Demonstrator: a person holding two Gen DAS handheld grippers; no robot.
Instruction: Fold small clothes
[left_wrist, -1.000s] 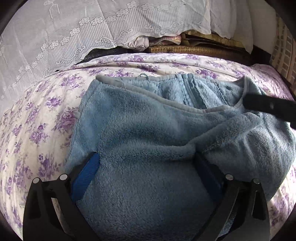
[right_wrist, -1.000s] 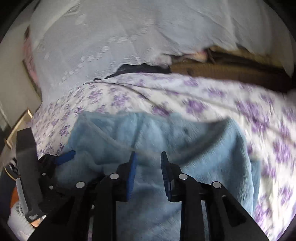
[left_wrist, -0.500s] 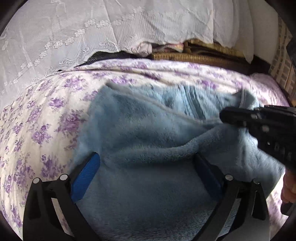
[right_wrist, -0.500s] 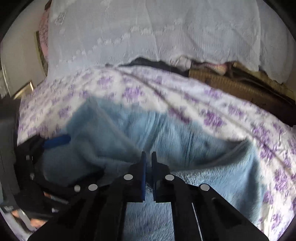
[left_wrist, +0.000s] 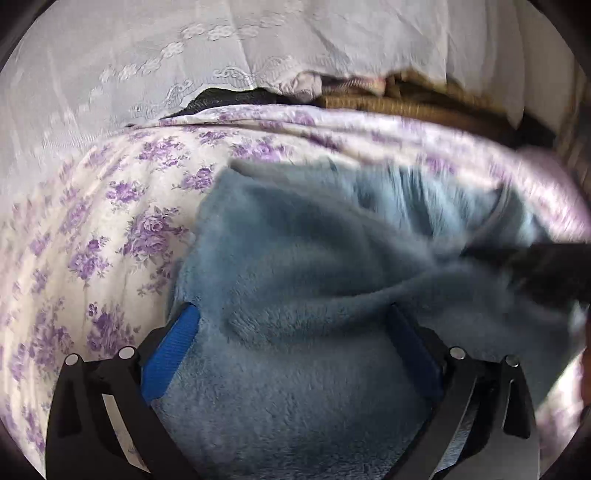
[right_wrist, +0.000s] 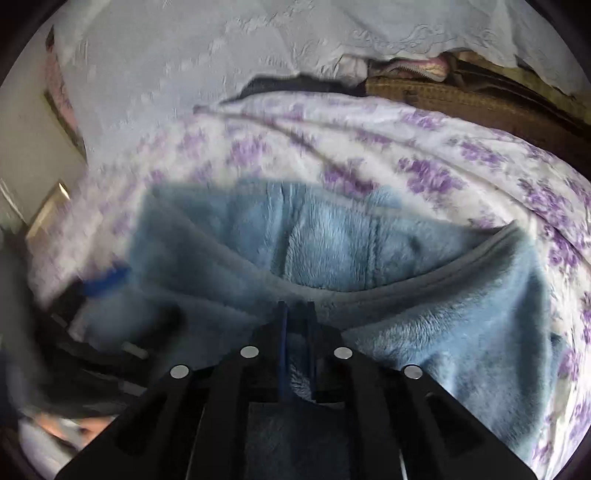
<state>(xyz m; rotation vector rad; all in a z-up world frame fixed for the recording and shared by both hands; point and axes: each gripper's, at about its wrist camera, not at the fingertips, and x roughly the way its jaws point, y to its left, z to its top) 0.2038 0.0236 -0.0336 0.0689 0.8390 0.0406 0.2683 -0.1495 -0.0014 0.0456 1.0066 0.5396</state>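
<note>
Blue fleece garment (left_wrist: 295, 280) on the flowered bed sheet (left_wrist: 110, 229), pinched by one pair of tongs and straddled by the other.

Nearest the right wrist camera, the right tongs (right_wrist: 295, 314) are clenched almost together on a raised fold of the garment (right_wrist: 332, 240), fleece showing in the narrow slit between the pads. The left tongs (left_wrist: 291, 332) are spread wide, the blue pad (left_wrist: 170, 354) at the fleece's left edge, the other pressed into the pile, fabric bulging between them without being gripped. Beyond, the garment's trimmed edge and inner face lie open on the sheet (right_wrist: 443, 162). Farthest back, a white lace cloth (left_wrist: 221, 48) hangs over stacked woven mats (right_wrist: 461, 99).
</note>
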